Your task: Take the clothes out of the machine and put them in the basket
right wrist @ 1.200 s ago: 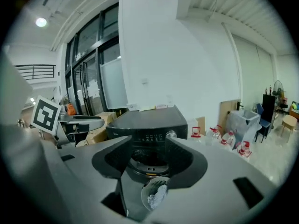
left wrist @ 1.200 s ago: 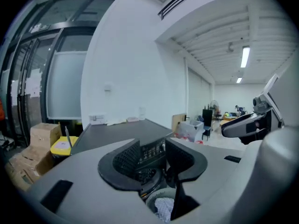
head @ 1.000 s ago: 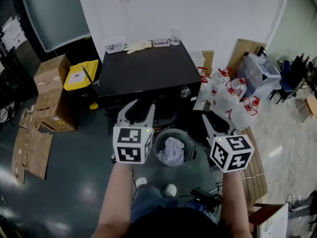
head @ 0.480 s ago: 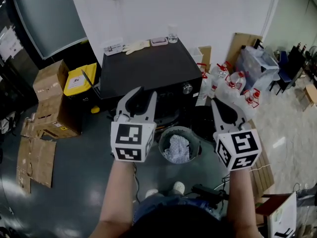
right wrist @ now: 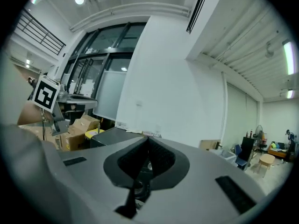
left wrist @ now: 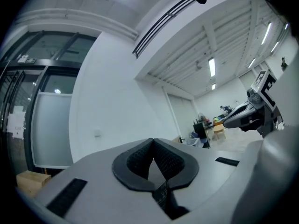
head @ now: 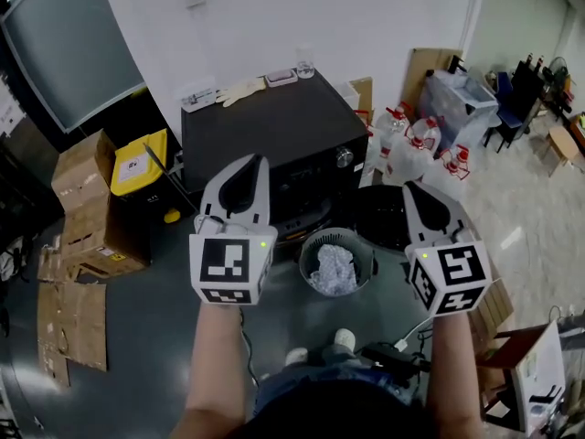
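Clothes (head: 331, 268), one crumpled heap of pale patterned fabric, lie inside the basket (head: 307, 250) on the floor, just in front of the machine (head: 265, 135).

We see one basket: round and grey, with slatted plastic walls. There is one machine, a boxy black cabinet with a flat matte top and one silver knob (head: 345, 157) on its front. Its dark round door (head: 379, 216) hangs open to the basket's right.

We hold two tongs. Each is a smooth grey plastic shell with ribbed black pads and a white cube of black square markers at the rear. The left tongs (head: 259, 158) are raised before the machine's front. The left gripper view shows their pads (left wrist: 138, 161), which have just been closing, now meeting tip to tip, clenched on nothing. The right tongs (head: 409, 186) are raised above the open door. Their pads (right wrist: 161, 160) are pressed together too, with nothing between them.

On the machine's top, near the wall, lie pale gloves (head: 242, 90), two small flat containers (head: 196, 94) and one clear cup (head: 304, 62).

The floor (head: 137, 337) is dark grey and glossy, and the wall (head: 366, 16) is plain white. To the left stand one yellow-lidded bin (head: 139, 149) and brown cardboard boxes (head: 82, 167), with flattened cardboard (head: 64, 323) on the floor. To the right stand several clear plastic jugs (head: 416, 144) with red fittings.
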Motion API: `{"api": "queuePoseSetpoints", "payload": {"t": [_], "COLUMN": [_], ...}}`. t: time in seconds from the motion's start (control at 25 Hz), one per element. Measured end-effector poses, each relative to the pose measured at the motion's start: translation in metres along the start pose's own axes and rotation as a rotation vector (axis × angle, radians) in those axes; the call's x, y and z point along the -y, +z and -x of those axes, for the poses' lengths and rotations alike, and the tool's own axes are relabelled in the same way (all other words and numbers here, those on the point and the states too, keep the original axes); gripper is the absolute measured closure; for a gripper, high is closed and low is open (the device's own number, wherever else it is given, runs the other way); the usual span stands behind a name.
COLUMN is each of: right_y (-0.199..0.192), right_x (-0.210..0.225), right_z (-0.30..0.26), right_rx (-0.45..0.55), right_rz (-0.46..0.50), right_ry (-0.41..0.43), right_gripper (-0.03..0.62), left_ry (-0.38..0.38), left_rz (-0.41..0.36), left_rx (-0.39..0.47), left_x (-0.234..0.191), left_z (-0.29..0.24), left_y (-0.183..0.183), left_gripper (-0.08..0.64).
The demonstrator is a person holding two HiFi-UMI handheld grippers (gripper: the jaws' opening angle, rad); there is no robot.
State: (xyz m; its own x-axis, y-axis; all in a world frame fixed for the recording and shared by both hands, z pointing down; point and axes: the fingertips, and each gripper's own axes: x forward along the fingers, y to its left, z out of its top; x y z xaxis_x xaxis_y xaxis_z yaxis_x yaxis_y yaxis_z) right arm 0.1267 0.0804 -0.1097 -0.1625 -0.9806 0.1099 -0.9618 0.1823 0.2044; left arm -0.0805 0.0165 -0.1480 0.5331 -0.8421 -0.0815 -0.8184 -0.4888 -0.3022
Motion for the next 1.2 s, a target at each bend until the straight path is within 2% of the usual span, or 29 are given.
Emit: {"api": "queuePoseSetpoints", "payload": {"t": [0.08, 0.24, 0.6, 1.2], "right_y": [-0.005, 0.003, 0.015, 0.032], "right_x": [-0.004, -0.016, -0.033, -0.032], "right_z": [0.004, 0.012, 0.015, 0.016], "right_rx": [-0.016, 0.013, 0.037, 0.064], "right_rz": [-0.016, -0.03, 0.008, 0.036], "right_ry": [-0.013, -0.027, -0.058, -0.068], "right_gripper": [0.591, 0.591, 0.591, 0.591], "left_ry": [-0.006, -0.02, -0.026, -0.013], "left_rz": [-0.005, -0.005, -0.03, -0.048], "left_rx": [0.006, 0.011, 0.022, 0.028], "left_x": [-0.002, -0.006, -0.022, -0.028], "left_z": [0.006, 0.019, 0.03, 0.03], "left_y": [0.001, -0.002, -0.002, 0.005], "left_gripper": [0.557, 0.557, 0.557, 0.557]}}
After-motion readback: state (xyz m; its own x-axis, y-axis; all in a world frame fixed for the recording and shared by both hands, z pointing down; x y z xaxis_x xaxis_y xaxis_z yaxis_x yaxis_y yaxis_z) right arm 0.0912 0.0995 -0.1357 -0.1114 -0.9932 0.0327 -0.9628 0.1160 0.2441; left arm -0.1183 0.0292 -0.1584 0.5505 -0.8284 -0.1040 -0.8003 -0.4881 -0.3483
